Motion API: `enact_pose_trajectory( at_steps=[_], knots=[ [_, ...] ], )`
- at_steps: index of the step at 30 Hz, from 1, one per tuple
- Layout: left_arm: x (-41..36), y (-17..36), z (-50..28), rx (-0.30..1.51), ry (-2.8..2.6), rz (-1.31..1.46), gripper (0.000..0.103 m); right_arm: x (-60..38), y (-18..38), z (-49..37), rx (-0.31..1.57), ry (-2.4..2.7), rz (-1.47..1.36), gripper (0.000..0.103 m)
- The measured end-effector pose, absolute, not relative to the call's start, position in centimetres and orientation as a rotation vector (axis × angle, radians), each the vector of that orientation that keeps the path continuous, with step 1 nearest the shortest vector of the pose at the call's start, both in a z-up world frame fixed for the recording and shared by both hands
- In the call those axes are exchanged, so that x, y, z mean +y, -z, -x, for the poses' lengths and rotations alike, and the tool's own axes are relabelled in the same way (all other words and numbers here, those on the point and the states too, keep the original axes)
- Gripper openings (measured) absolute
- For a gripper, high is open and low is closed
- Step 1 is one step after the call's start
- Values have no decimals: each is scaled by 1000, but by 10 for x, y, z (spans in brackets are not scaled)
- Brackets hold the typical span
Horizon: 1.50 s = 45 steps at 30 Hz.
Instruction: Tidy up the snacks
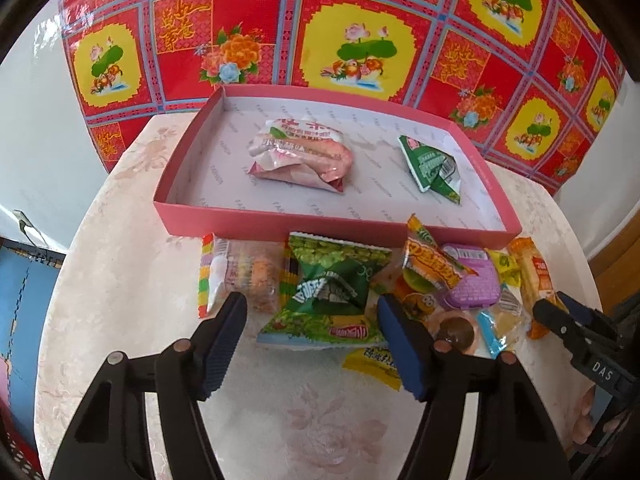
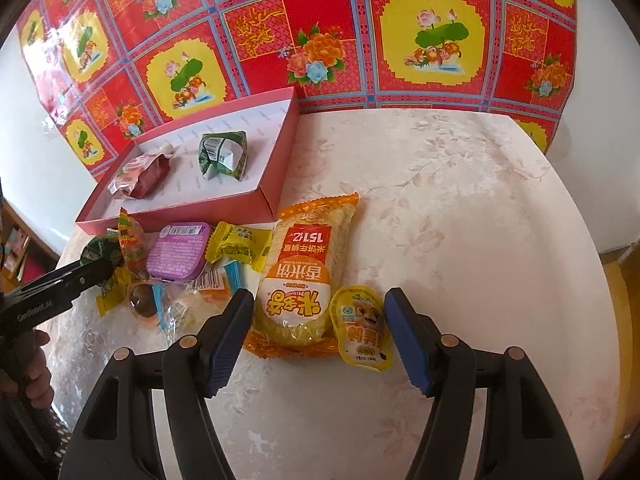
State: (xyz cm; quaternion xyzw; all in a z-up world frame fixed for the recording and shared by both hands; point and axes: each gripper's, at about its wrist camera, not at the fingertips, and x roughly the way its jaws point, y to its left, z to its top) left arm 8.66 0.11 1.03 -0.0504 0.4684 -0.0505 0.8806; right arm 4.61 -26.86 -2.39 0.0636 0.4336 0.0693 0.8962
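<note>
Between my left gripper's (image 1: 312, 324) half-open, empty jaws at twelve o'clock, the green packet (image 1: 328, 292) is lying crosswise; my right gripper (image 2: 318, 320) is gaping empty.

The orange rice-cracker packet (image 2: 304, 276) reads "1512"; the right tool (image 1: 560, 312) reads "DAS".

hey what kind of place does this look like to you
Probably a home room, not a lab: a table under a pale floral cloth, a red festive flower-and-duck sheet on the wall, and snack packets beside a pink box lid.
</note>
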Motion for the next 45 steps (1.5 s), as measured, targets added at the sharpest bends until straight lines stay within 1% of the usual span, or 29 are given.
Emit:
enact_pose_trajectory(
  at_steps=[2, 4, 11, 15, 23, 25, 26, 27, 45],
  knots=[
    [2, -9, -88, 975, 95, 97, 66, -268, 24, -46, 896, -139, -130, 69],
    [1, -8, -88, 971, 89, 79, 65, -266, 24, -48, 904, -125, -124, 69],
    [-3, -5, -86, 958, 80, 29, 65, -254, 20, -62, 896, -113, -76, 69],
    [-7, -4, -83, 944, 77, -3, 65, -253, 21, -66, 887, -91, -67, 56],
    [-9, -2, -83, 940, 69, -13, 66, -253, 21, -65, 877, -58, -48, 49],
    [-8, -3, -83, 939, 67, -13, 65, -253, 21, -64, 879, -64, -52, 45],
    [-9, -3, -83, 940, 66, -14, 63, -253, 21, -64, 882, -69, -58, 41],
    [-8, -3, -83, 940, 69, -13, 62, -253, 20, -64, 883, -72, -60, 39],
    [-8, -17, -72, 921, 128, 4, 60, -250, 8, -53, 869, -95, -80, 38]
  ],
)
